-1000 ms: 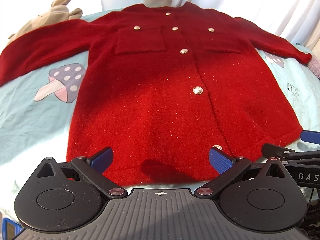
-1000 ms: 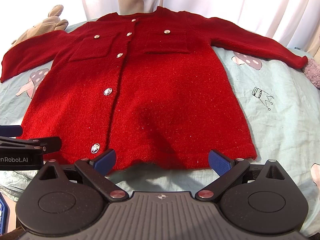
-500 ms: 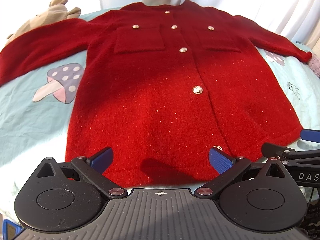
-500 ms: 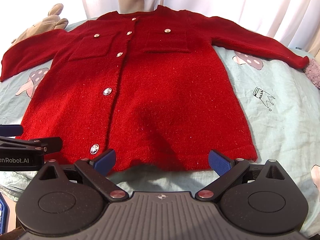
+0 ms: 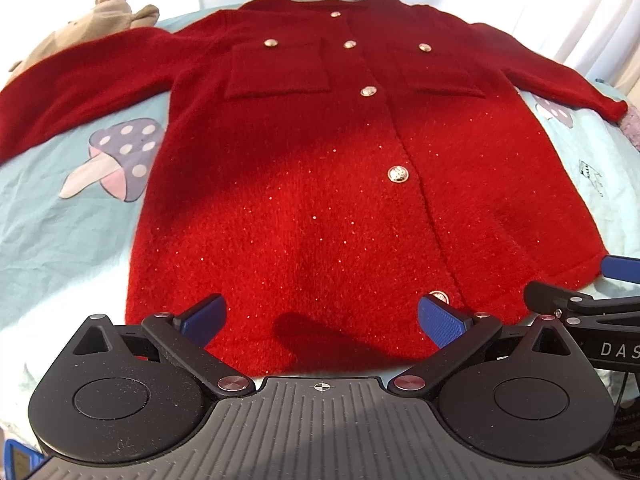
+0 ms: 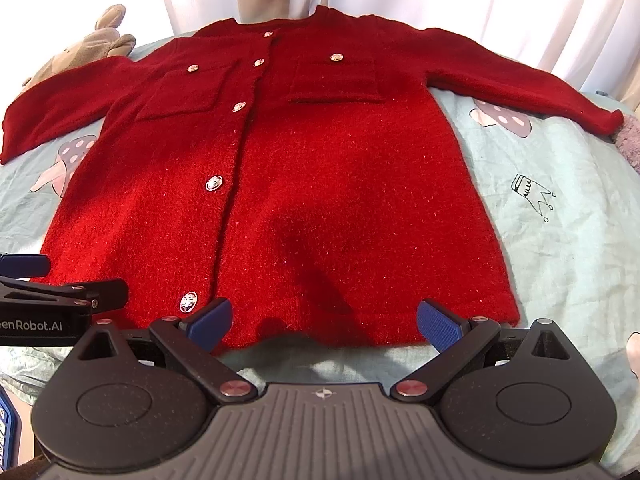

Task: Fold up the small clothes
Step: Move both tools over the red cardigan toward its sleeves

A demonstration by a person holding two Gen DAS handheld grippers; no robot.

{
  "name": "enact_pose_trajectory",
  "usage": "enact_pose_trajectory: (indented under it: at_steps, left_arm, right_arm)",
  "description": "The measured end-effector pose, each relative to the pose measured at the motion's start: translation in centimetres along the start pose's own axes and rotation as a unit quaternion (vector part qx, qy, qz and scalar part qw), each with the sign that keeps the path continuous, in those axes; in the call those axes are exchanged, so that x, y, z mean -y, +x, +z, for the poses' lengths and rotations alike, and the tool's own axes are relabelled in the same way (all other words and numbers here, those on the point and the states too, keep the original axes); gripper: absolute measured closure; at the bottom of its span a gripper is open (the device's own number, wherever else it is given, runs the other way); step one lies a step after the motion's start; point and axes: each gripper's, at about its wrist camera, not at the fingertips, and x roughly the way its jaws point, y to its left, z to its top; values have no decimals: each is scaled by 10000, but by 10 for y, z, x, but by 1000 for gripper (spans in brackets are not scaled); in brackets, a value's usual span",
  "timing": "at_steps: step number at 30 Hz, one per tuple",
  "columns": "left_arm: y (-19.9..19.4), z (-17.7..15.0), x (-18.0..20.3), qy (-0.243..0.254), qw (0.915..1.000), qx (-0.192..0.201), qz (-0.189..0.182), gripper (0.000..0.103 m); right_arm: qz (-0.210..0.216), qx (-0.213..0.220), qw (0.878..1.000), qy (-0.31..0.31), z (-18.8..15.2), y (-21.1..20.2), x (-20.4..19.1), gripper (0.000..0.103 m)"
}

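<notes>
Bed sheet (image 6: 560, 240), pale teal with mushroom and crown prints, carries everything; I see soft wrinkled cotton, no hard surface under it. Red cardigan (image 5: 320, 200) lies flat, front up, buttoned, both sleeves spread to the sides; its long axis runs straight away from me, hem nearest, collar far. Fabric is fuzzy knit with fine glitter, two patch pockets on the chest, a row of round metallic buttons (image 5: 398, 175) down the placket. Left gripper (image 5: 320, 314) hangs over the hem's left half, fingers spread wide, nothing between them; right gripper (image 6: 324, 316) sits just short of the hem's right half, also wide and empty. Both are about equally near the hem; I judge neither sleeve is within easy reach yet. Grey plush toy (image 6: 92, 48) at the far left, touching the sleeve.
</notes>
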Motion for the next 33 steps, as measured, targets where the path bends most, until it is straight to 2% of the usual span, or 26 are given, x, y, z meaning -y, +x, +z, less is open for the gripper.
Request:
enact_pose_trajectory:
  at_steps: [21, 33]
  left_arm:
    - [15, 17, 4, -24, 9999, -129, 13, 0]
    - [34, 33, 8, -55, 9995, -308, 67, 0]
  right_arm:
    - [-53, -78, 9999, 104, 14, 10, 13, 4]
    - [19, -211, 9983, 542, 43, 27, 57, 4]
